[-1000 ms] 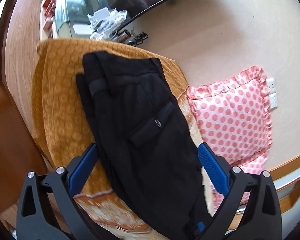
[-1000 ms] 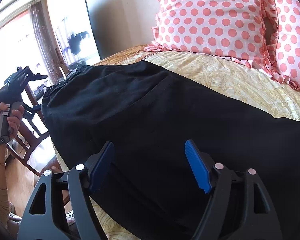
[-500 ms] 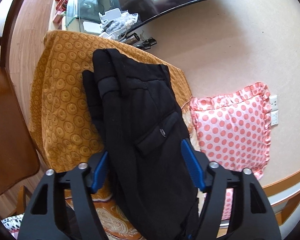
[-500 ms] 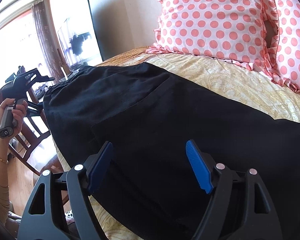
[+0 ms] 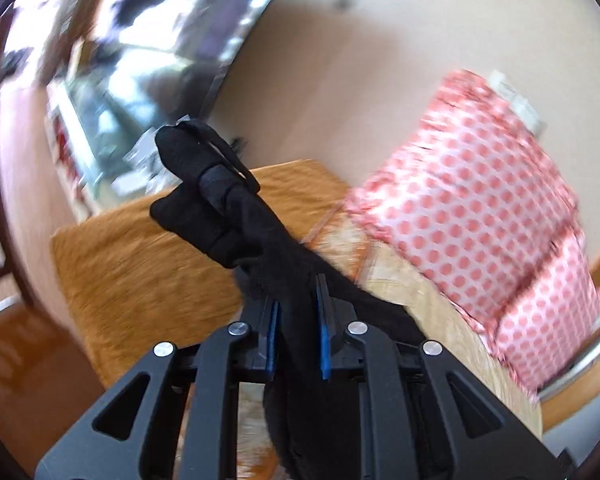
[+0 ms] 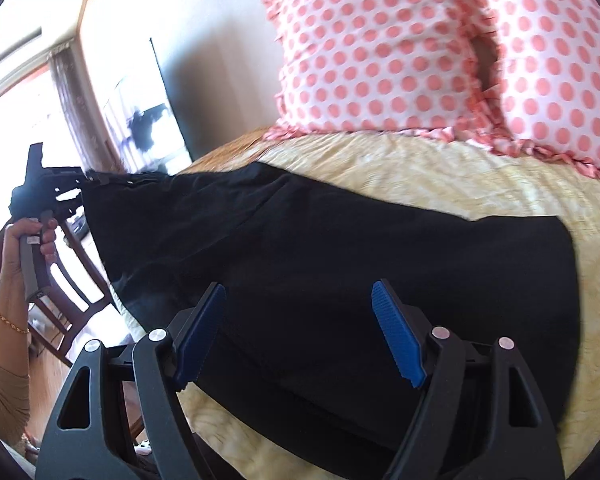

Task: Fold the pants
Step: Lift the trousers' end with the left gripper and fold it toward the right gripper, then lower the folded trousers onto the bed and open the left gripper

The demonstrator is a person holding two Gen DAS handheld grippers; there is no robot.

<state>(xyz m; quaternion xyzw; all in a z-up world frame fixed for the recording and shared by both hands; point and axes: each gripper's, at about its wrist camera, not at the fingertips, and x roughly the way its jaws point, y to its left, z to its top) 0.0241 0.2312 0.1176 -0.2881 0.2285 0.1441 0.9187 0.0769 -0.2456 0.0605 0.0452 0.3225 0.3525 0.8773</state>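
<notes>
In the left wrist view, the left gripper (image 5: 297, 320) has its blue pads pressed onto a bunched part of the black pants (image 5: 235, 216), which rise clear of the orange bedspread (image 5: 147, 264), with the polka-dot pillows (image 5: 480, 200) beyond on the right; this view is blurred. In the right wrist view, the right gripper (image 6: 300, 332) hangs with its fingers spread wide just above the pants (image 6: 340, 264), which lie across the cream bedspread (image 6: 460, 176) in front of the pillows (image 6: 380, 48). At their far left end the pants are lifted off the bedspread by the left gripper (image 6: 81, 186), held in the person's hand (image 6: 23, 240).
</notes>
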